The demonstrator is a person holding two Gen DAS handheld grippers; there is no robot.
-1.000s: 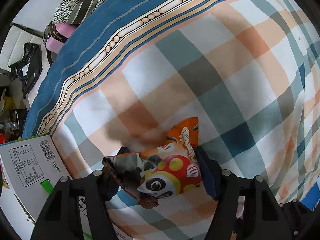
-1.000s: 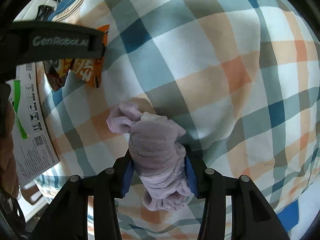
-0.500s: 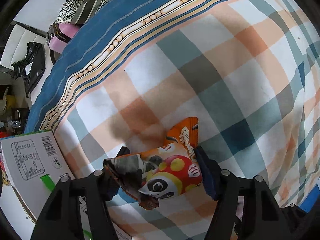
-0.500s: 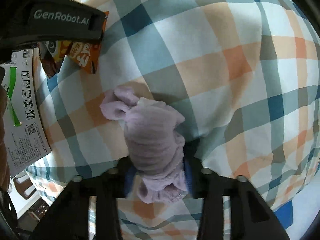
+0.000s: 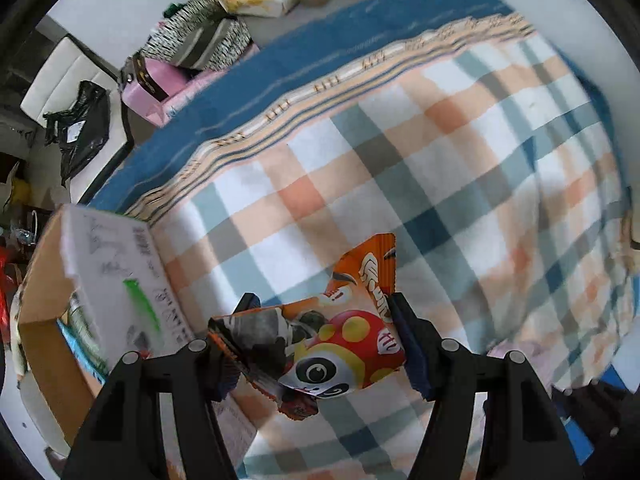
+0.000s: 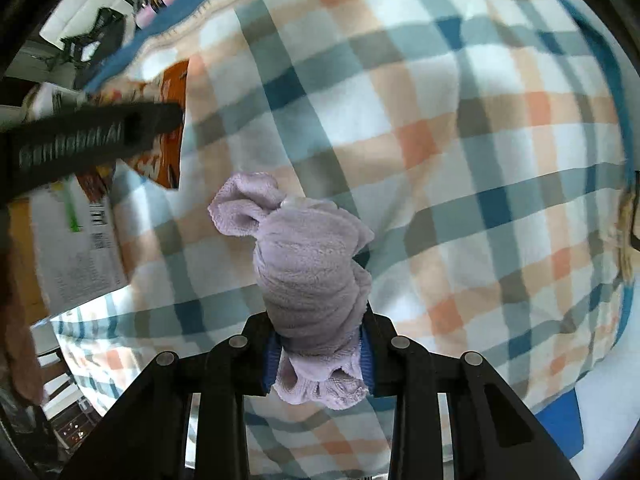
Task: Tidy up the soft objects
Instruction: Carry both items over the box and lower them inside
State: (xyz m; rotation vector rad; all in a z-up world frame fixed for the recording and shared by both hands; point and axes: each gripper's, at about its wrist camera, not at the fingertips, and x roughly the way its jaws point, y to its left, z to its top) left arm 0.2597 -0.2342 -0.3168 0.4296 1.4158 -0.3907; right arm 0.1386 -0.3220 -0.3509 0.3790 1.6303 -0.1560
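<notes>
My left gripper is shut on an orange snack bag with a panda print and holds it above the checked blanket. The bag also shows in the right wrist view, behind the left gripper's black finger. My right gripper is shut on a rolled lilac fleece cloth, lifted off the blanket. The cloth's loose end sticks up and left.
An open cardboard box with a white printed flap stands at the left edge of the bed; it also shows in the right wrist view. Bags and a pink case lie beyond the blue bed border. Black bag at far left.
Both grippers have risen and pulled back from the blanket with their loads. The cardboard box has come further into view at the left, its inside now showing.
</notes>
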